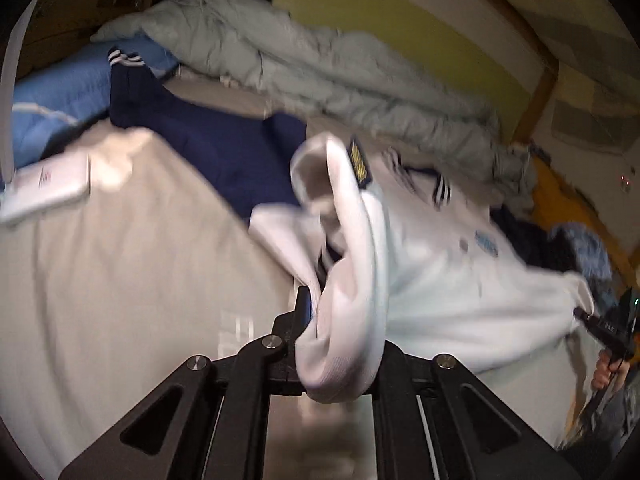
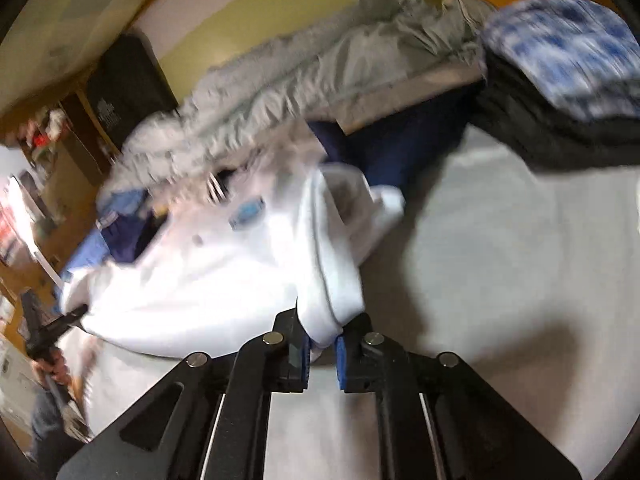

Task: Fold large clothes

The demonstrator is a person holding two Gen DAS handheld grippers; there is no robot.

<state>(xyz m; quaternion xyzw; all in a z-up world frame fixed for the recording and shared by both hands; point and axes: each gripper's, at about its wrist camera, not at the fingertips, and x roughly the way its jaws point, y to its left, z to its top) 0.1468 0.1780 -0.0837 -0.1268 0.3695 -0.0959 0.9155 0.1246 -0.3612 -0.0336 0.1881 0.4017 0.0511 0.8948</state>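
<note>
Bed [image 1: 100,280]: pale sheet, grey duvet [image 1: 320,68] bunched along far side, yellow-green wall behind.
White garment [image 1: 460,280]: stretched between both claws over the sheet, partly lifted, blurred.
Navy garment [image 1: 208,136]: flat on bed beyond the white one.
Left claw [image 1: 320,320]: clenched on a thick white fold.
Right claw [image 2: 322,344]: clenched on the garment's edge, blue pads showing.
Phone-like object [image 1: 44,188]: far left on bed.
Plaid fabric [image 2: 568,52]: far right, atop dark pile.
</note>
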